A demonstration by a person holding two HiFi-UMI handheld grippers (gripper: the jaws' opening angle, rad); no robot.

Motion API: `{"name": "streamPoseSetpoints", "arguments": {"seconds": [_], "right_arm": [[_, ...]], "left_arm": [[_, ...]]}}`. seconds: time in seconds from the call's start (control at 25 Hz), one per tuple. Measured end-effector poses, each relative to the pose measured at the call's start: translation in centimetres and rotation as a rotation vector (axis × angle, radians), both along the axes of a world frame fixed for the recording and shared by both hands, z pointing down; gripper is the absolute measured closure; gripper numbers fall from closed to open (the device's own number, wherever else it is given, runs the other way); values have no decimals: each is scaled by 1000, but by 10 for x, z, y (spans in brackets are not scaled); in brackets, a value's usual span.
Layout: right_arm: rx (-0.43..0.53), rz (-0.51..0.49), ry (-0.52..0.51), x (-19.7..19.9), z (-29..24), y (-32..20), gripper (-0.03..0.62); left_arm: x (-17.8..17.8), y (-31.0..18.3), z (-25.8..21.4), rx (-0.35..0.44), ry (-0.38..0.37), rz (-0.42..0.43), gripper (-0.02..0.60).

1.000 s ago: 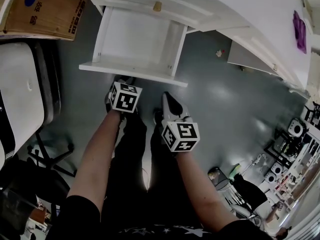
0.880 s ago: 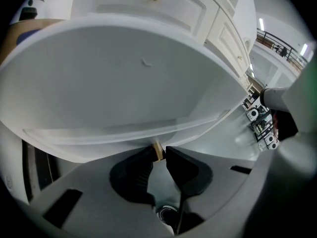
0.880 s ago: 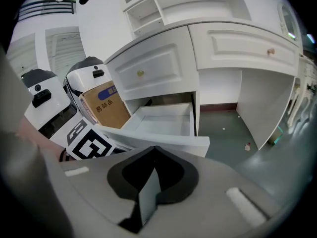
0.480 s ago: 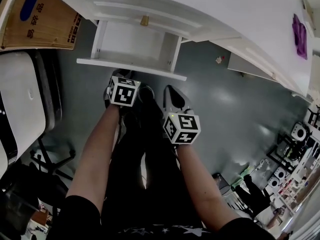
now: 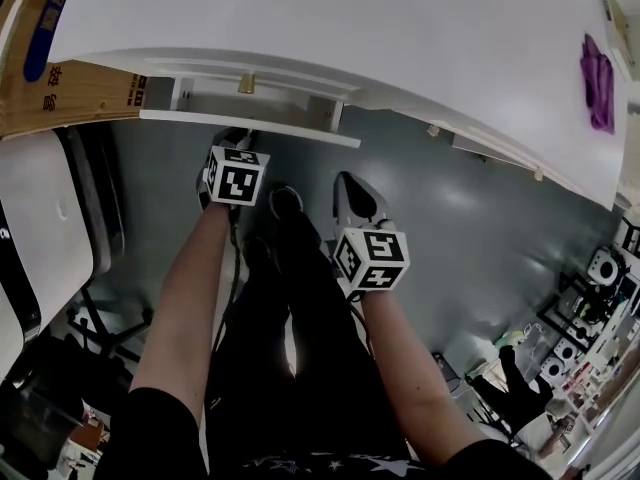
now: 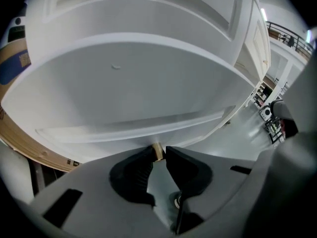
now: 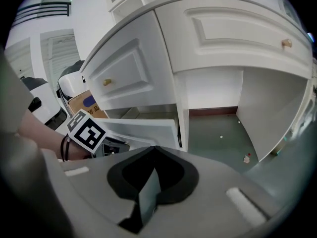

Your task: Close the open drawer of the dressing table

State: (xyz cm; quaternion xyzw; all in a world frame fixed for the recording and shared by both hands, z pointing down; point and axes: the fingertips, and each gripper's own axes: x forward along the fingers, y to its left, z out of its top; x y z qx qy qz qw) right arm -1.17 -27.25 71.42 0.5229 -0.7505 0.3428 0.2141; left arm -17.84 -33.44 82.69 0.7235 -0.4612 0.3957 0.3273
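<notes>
The white dressing table (image 5: 350, 28) fills the top of the head view. Its open drawer (image 5: 250, 123) sticks out only a little under the table top, and the white front panel shows as a thin strip. My left gripper (image 5: 233, 138) is right at that front panel. In the left gripper view it (image 6: 157, 152) is shut on the drawer's small brass knob (image 6: 157, 151). My right gripper (image 5: 350, 183) hangs over the floor to the right of the drawer, shut and empty (image 7: 154, 148). The right gripper view shows the drawer (image 7: 148, 128) partly open beside the left gripper's marker cube (image 7: 85, 130).
A cardboard box (image 5: 60, 88) leans at the left of the table, with a white chair (image 5: 40, 228) below it. A purple object (image 5: 598, 68) lies on the table top at right. The person's dark-clad legs stand on the grey floor (image 5: 450, 218) below the grippers.
The drawer has slid most of the way in under the table top. Both grippers moved toward the table, the left one staying on the knob.
</notes>
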Motion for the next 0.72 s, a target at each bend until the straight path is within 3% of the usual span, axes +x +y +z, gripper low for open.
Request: {"name": "streamPoseSetpoints", "arguments": {"seconds": [0.72], "right_arm": [[-8, -51, -31, -8, 12, -34, 591]], "left_arm": [[6, -66, -1, 23, -7, 6, 494]]}}
